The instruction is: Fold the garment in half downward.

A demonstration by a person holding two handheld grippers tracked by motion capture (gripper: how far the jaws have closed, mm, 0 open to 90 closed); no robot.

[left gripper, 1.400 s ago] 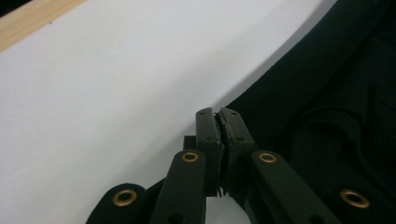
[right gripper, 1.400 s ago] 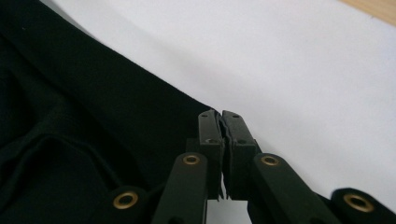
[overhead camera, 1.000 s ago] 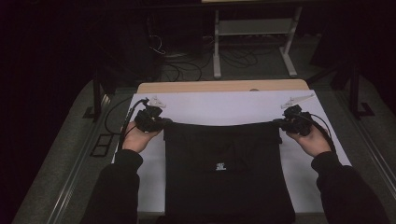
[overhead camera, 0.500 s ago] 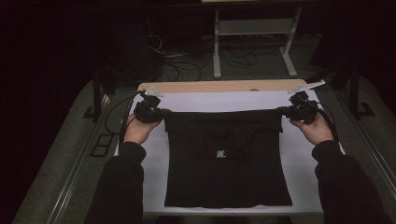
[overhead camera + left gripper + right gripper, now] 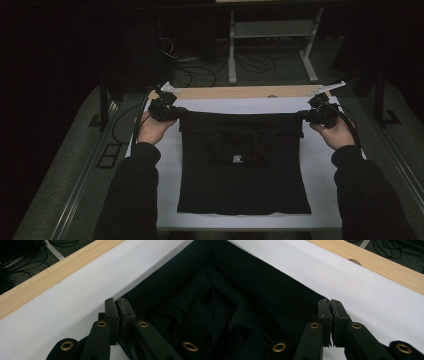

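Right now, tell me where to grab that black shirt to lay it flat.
Grip the black shirt at its two far corners, coming in from each side. Its far edge runs straight across the white sheet, so pulling the corners apart keeps it taut. The left gripper and right gripper pinch there.

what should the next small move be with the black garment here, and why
Probably lower both hands to lay the far edge flat, then release. The left gripper and right gripper each pinch a far corner of the black garment, stretched straight over the white sheet.

A black garment (image 5: 243, 165) (small white mark at centre) lies spread flat, its top edge folded over.
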